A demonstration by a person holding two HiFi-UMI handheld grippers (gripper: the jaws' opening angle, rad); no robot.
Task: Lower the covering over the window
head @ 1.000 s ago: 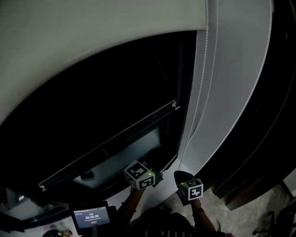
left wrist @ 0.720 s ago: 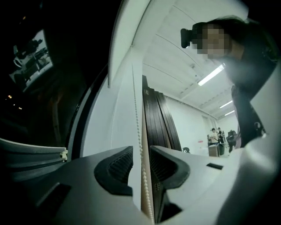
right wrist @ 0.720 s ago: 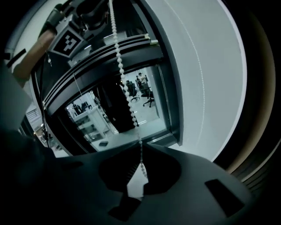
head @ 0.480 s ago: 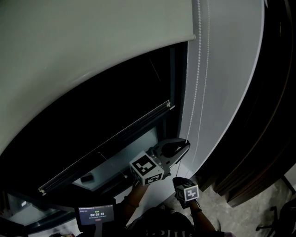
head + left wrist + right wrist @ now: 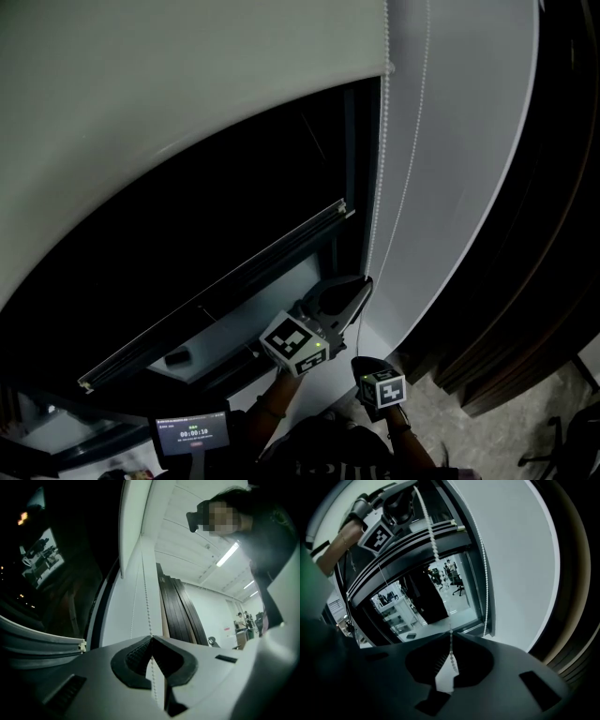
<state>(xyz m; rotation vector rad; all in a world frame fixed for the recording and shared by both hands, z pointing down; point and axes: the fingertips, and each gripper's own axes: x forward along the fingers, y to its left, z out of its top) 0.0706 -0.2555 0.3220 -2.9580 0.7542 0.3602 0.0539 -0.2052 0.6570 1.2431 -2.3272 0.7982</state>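
I am partway through hauling the blind (image 5: pixel 187 94) down, hand over hand on its bead chain (image 5: pixel 379 187). The blind covers the upper part of the window (image 5: pixel 187 253); a broad stretch of dark glass below its curved lower edge is uncovered, so I judge the job well short of done.

My left gripper (image 5: pixel 364 284) is the upper one, raised beside the window frame. Its jaws are pinched shut on one strand of the chain, which runs straight in between the pads in the left gripper view (image 5: pixel 151 641). The other strand hangs free just beside it. My right gripper (image 5: pixel 367 362) sits lower, close under the left, and its jaws are likewise closed on the chain, with the beads threaded through the pads (image 5: pixel 451 639).

Next I think the left should take the load and draw straight down, while the right lets go and reaches up past it for a fresh hold. That calls for staying on the same strand and keeping the pull in line with the chain, so the beads do not slip from the pads.
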